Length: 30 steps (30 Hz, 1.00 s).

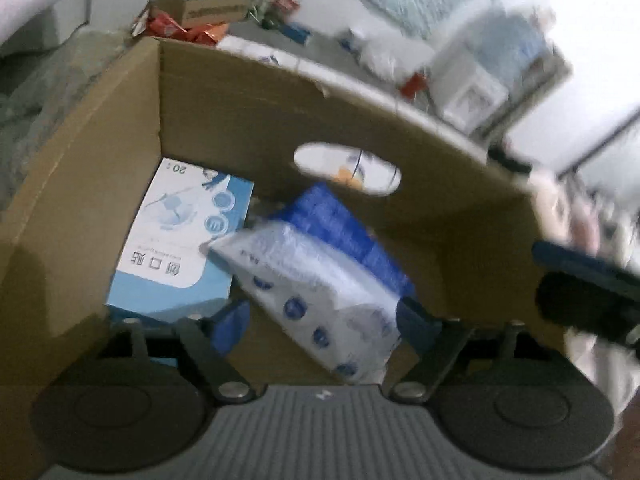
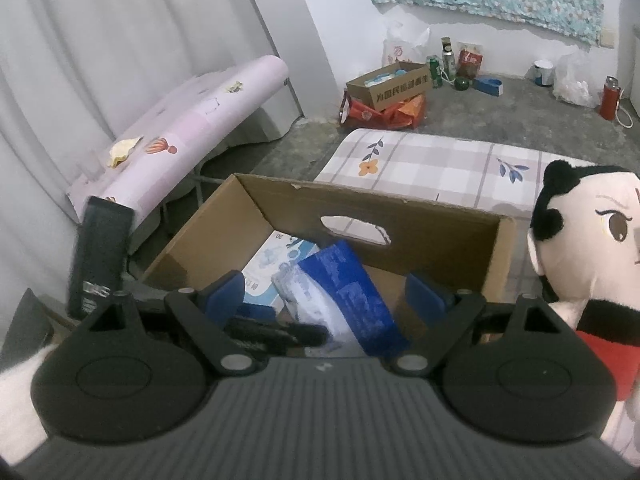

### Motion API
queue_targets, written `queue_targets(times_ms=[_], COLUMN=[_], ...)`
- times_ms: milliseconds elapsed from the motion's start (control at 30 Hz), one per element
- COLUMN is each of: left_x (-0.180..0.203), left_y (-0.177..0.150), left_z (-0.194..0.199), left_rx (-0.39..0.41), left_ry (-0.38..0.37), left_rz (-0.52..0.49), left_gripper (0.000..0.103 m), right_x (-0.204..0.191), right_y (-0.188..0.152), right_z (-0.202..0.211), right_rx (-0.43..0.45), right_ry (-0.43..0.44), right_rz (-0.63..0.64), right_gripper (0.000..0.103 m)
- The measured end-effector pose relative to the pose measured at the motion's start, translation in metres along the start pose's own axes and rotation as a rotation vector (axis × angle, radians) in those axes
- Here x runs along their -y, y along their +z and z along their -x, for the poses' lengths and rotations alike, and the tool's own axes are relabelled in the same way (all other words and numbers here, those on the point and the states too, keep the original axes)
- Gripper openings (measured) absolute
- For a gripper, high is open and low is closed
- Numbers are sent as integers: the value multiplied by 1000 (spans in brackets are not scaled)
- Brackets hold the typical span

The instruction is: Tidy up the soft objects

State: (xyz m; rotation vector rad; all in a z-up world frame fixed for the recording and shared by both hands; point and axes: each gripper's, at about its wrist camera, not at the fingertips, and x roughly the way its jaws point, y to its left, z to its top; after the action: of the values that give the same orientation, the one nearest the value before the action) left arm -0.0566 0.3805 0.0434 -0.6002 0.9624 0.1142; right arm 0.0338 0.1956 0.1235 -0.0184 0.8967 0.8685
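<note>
A blue and white soft tissue pack (image 1: 320, 276) hangs tilted inside the open cardboard box (image 1: 248, 112). It lies between the blue pads of my left gripper (image 1: 324, 320), whose jaws stand wide with gaps on both sides. A light blue carton (image 1: 176, 240) lies on the box floor at the left. In the right wrist view my right gripper (image 2: 324, 296) is open and empty above the near edge of the box (image 2: 440, 236), with the pack (image 2: 344, 292) below it. A plush doll (image 2: 588, 264) stands to the right of the box.
A checked mattress (image 2: 440, 164) lies behind the box. A pink-covered table (image 2: 192, 120) stands at the left. A small cardboard box (image 2: 388, 84), cans, bottles and bags line the far wall. A dark object (image 2: 100, 260) stands left of the box.
</note>
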Motion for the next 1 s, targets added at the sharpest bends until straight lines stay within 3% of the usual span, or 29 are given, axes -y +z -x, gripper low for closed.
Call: queue_targets(times_ms=[167,367,533,633,700,767,867,1000], left_x=[-4,7,13,12,15,18,35,64], left_y=[8,29,47,46,41,33,16,-2], left_z=[-32,-25,-23,-20,-4,15,30,2], left_rx=[-45,-97,-144,-109,-48,15,62,35], left_ry=[33,58,68,115,187,240,269,282], left_rz=[115,-79,-232,-190,-181,-151,-166,-183], left_gripper=[80,61,60,64,82,92,96,99], right_x=[7,20,21,17,14,12,14,20], right_y=[2,-1,-3,-3,-3,-3,-2,-1], right_z=[0,7,9,10,11,15,23,28], right_rx=[2,1,0,3,6,23,61,78], right_ry=[-4,8,20,31,36,27,9,-6], right_rz=[-23,-42,-46,-42,-39,-27,-33,-63], right_gripper=[88,88,88,88,88,88,88,88])
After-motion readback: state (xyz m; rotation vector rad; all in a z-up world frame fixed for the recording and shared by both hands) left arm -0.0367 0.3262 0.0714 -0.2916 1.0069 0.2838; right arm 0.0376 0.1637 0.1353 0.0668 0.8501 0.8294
